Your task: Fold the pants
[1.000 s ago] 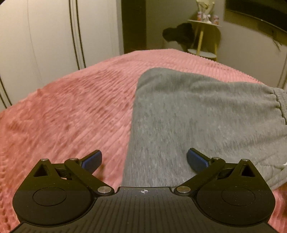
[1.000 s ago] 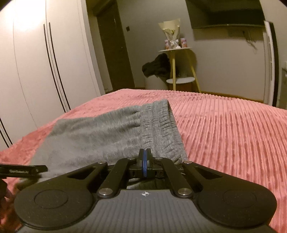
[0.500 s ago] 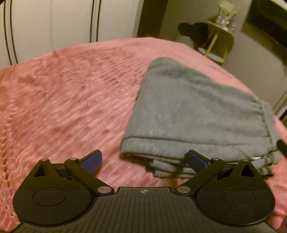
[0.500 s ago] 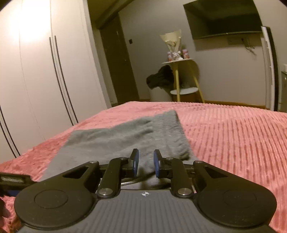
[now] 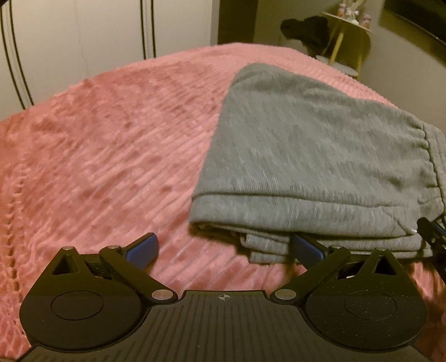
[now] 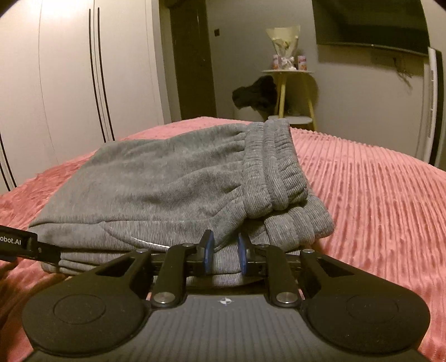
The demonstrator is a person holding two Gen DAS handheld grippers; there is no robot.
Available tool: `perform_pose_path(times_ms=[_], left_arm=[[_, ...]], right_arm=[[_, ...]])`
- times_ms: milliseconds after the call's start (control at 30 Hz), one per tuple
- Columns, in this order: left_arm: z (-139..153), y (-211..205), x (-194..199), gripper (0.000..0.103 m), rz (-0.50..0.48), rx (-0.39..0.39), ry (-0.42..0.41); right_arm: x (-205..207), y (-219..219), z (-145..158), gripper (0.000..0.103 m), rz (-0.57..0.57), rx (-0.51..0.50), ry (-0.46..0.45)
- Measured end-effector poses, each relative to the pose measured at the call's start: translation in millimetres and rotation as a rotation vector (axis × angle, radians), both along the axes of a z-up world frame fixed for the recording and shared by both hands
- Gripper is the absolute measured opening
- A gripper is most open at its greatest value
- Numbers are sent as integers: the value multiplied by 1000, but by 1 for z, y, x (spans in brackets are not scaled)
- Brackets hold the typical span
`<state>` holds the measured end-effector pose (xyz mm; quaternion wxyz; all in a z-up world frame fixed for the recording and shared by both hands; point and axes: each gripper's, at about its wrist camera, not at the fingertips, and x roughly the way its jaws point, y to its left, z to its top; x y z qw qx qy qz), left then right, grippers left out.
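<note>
Grey pants lie folded in a layered stack on the pink ribbed bedspread. My left gripper is wide open just short of the stack's near left corner, with nothing between its fingers. In the right wrist view the pants show their ribbed waistband on top at the right. My right gripper faces the stack's near edge with its blue pads a little apart and no cloth pinched. Each gripper shows at the edge of the other's view: the right gripper's finger and the left gripper's finger.
White wardrobe doors stand to the left. Beyond the bed a yellow side table carries a bouquet, with a dark garment draped beside it. A dark screen hangs on the far wall. The bedspread stretches right.
My right gripper's jaws went from shut to slightly apart and let go of the pants' edge. My left gripper drew back off the pants, so the folded near edge now shows.
</note>
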<state>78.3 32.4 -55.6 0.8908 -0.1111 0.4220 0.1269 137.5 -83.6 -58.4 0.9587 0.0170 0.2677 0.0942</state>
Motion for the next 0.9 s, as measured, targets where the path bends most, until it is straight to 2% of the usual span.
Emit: perform_pose_path(times_ms=[100, 200, 233, 267, 300, 400, 467, 533, 600, 700, 767, 900], left_arm=[[0, 0, -2, 103, -15, -23, 22], [4, -4, -8, 103, -35, -15, 22], [6, -6, -11, 103, -43, -11, 13], [9, -7, -15, 103, -52, -10, 0], [12, -9, -18, 103, -60, -11, -12], [18, -9, -28, 103, -77, -40, -18], [22, -11, -32, 103, -82, -39, -3], [25, -16, -37, 103, -97, -16, 23], [27, -21, -42, 103, -123, 12, 32], [32, -26, -52, 103, -174, 14, 5], [35, -27, -58, 103, -200, 0, -11], [34, -25, -58, 103, -189, -10, -10]], right_arm=[[-4, -3, 2, 19, -8, 28, -9], [-15, 0, 7, 27, -11, 4, -5], [-20, 2, 8, 40, -4, -7, -1], [-26, 7, 10, 61, 8, -12, 7], [-30, 10, 12, 68, 15, -15, 27], [-43, 19, 14, 76, 49, -35, 75], [-53, 26, 17, 98, 66, -59, 96], [-61, 33, 20, 99, 84, -92, 87], [-64, 38, 23, 99, 86, -101, 113], [-66, 38, 28, 99, 64, -54, 178], [-73, 37, 33, 99, 94, -34, 172], [-75, 52, 40, 99, 97, -129, 146]])
